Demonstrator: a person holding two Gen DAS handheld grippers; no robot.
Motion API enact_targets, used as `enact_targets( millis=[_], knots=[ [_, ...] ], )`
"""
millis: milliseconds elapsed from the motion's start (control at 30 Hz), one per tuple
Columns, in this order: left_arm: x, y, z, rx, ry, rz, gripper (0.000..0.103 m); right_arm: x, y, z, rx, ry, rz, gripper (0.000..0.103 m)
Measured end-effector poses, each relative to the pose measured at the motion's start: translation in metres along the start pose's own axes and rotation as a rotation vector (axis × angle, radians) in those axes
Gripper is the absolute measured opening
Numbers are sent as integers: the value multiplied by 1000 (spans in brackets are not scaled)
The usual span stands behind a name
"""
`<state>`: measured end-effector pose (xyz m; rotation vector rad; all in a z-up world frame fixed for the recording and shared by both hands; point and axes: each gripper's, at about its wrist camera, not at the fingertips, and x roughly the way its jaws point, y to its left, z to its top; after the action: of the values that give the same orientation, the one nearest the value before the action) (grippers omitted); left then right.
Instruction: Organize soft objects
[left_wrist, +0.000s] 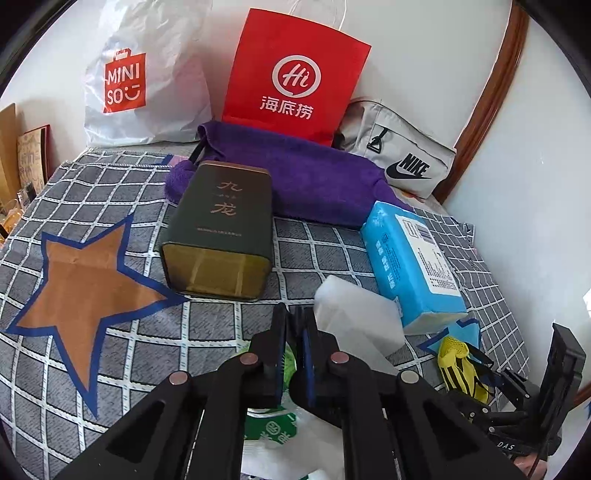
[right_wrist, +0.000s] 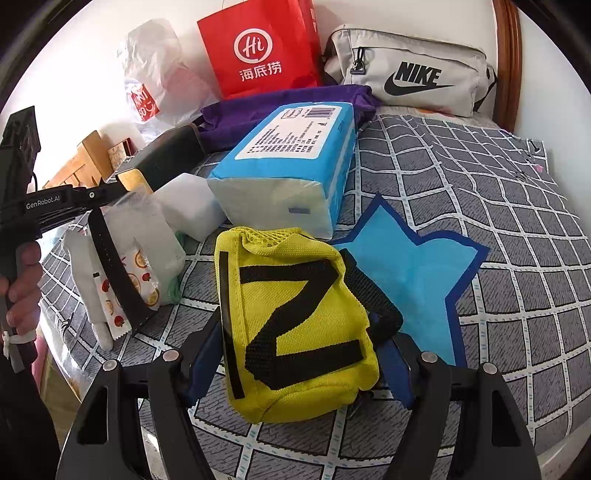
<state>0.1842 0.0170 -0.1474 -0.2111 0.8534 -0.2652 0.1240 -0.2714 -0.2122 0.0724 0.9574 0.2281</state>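
My right gripper (right_wrist: 299, 354) is shut on a yellow mesh pouch (right_wrist: 295, 325) with black straps, held just above the checked bedspread beside a blue star patch (right_wrist: 410, 280). The pouch also shows in the left wrist view (left_wrist: 461, 362). My left gripper (left_wrist: 293, 354) is shut on a clear plastic snack bag (left_wrist: 354, 332); in the right wrist view the bag (right_wrist: 147, 240) hangs from the left gripper's fingers (right_wrist: 114, 266). A blue tissue pack (right_wrist: 291, 166) and a purple towel (left_wrist: 303, 177) lie behind.
A dark tea tin (left_wrist: 221, 229) lies on the bedspread by an orange star patch (left_wrist: 85, 280). A red paper bag (left_wrist: 295, 74), a white Miniso bag (left_wrist: 140, 77) and a grey Nike pouch (right_wrist: 410, 70) stand against the wall. A white foam block (right_wrist: 188, 210) sits beside the tissues.
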Motion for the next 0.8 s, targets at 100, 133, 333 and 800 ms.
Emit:
enact_targets(
  millis=[100,133,333,800],
  knots=[
    [-8,9,2,-18,-25,14,7,1,-1,1,5,8,2,75],
    [-9,13,2,-25,-24,16,7,1,-1,1,6,10,2,75],
    [-4,33,-2,-66,9,-4,7,5,1,3,-11,19,-14,75],
    [-12,96,-19,-177,34,104,11,7,5,5,-36,39,-39,75]
  ],
)
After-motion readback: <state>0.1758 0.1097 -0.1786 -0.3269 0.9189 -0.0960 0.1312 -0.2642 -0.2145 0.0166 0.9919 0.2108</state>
